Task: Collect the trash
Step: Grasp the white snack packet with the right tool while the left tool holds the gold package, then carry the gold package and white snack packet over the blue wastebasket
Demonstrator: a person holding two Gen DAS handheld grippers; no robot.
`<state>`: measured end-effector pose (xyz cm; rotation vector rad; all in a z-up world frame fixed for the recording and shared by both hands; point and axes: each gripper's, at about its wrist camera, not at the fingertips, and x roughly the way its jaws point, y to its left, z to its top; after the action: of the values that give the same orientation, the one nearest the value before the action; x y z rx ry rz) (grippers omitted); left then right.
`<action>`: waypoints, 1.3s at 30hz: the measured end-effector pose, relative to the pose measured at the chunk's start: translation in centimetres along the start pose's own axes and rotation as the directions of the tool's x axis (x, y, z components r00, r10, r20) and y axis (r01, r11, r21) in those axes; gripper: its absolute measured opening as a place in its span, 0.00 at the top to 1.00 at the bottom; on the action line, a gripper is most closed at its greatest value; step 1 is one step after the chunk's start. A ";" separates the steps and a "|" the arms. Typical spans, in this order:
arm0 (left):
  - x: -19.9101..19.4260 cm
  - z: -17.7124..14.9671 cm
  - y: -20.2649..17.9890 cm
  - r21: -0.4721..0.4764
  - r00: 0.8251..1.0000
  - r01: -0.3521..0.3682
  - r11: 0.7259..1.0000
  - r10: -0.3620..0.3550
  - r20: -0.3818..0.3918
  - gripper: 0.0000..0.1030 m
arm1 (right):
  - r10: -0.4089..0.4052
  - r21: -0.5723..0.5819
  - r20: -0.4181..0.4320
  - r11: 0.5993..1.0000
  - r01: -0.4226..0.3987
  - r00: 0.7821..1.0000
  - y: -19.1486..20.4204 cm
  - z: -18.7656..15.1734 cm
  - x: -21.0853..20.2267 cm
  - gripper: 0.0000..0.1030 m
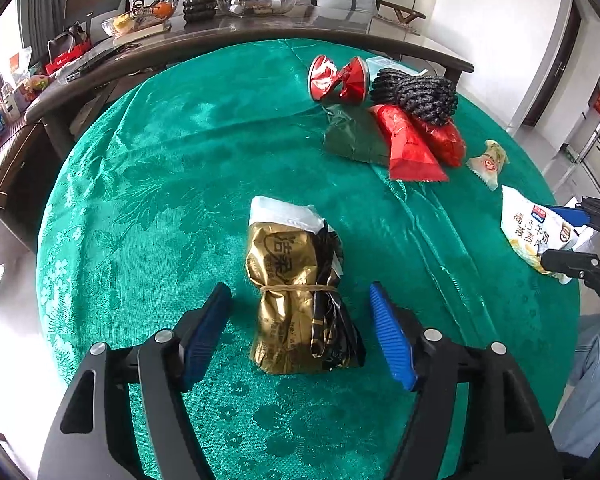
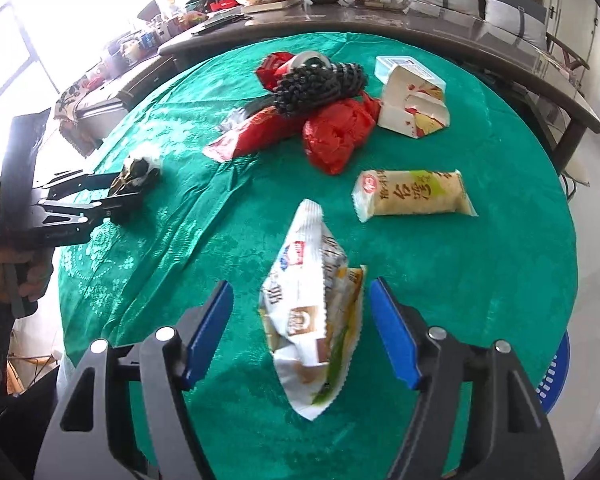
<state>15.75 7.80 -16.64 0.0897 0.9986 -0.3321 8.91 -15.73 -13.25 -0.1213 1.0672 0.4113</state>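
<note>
A gold and black bundle of wrappers (image 1: 300, 292), tied with a rubber band, lies on the green tablecloth (image 1: 160, 152). My left gripper (image 1: 300, 328) is open, one finger on each side of the bundle, not touching it. A white and yellow snack bag (image 2: 316, 320) lies between the fingers of my right gripper (image 2: 300, 328), which is open too. Farther back sit a crushed red can (image 1: 338, 79), red wrappers (image 1: 412, 144), a dark green wrapper (image 1: 352, 136), a black knitted roll (image 1: 414, 94), a beige snack packet (image 2: 412, 196) and a torn white carton (image 2: 414, 108).
A blue basket (image 2: 554, 372) stands on the floor past the table's right edge. A long dark table (image 1: 260, 28) with bowls, a vase and clutter runs behind the round table. A hand (image 2: 24, 272) holds the left gripper at the table's left side.
</note>
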 end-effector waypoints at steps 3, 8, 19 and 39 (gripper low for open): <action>0.1 0.1 -0.1 0.015 1.000 -0.027 1.000 0.027 -0.006 0.41 | -0.041 -0.012 -0.029 0.999 0.040 0.999 0.3 -0.2 0.8 0.41; -0.2 0.3 0.7 -0.022 1.000 0.000 1.000 0.000 -0.002 0.67 | -0.009 0.044 0.002 0.999 0.008 1.000 -0.6 -0.7 0.1 0.76; -2.6 1.6 -4.7 0.026 0.990 0.128 0.991 -0.129 0.054 0.69 | 0.117 0.149 0.104 0.980 -0.132 0.988 -3.0 -1.1 -3.3 0.78; -0.2 9.4 -31.4 0.299 0.896 0.437 0.849 -0.441 -0.057 0.69 | -0.115 0.491 0.214 0.871 -0.005 0.970 -24.2 -8.6 -14.3 0.79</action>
<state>13.36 -23.98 -8.95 0.1380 0.9418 -0.9104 5.16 -44.36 -7.39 0.3434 0.8985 0.0881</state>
